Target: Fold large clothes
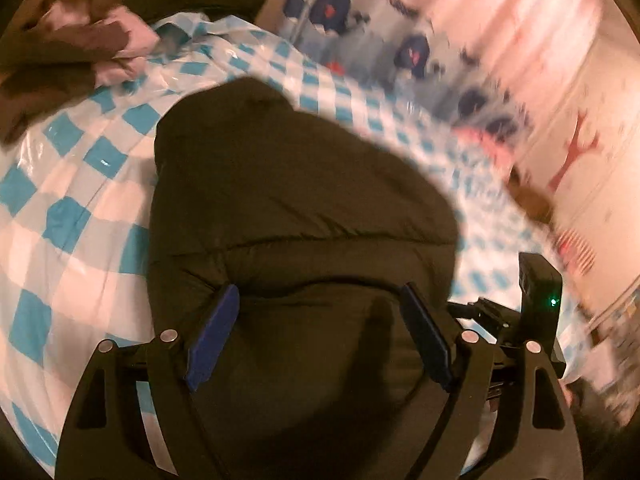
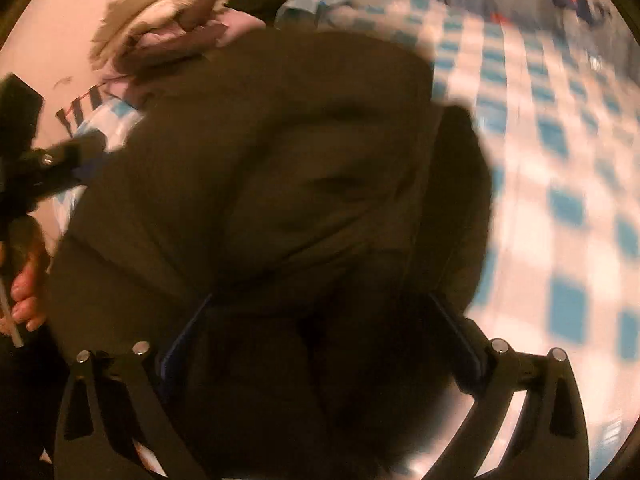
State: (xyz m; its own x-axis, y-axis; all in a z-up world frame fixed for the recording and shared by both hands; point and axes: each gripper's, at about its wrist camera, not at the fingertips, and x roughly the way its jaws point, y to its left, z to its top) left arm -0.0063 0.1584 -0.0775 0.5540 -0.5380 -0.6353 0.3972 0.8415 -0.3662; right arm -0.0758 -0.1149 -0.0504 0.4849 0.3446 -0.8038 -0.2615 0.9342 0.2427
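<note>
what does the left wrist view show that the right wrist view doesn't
Only the left wrist view shows the pale wall with a pink tree-shaped mark, and the left gripper with its blue fingers wide apart over the dark padded jacket.

Only the right wrist view shows a hand at the left edge and the right gripper, its fingers set wide around the jacket.

Both show the jacket, the blue-and-white checked cover and the pile of clothes behind.

A puffer jacket [image 1: 296, 208] lies bunched in the middle of the sheet-covered worktop [image 1: 72, 184]. A pile of clothes [image 1: 76, 44] sits at its far left corner, behind the jacket.
</note>
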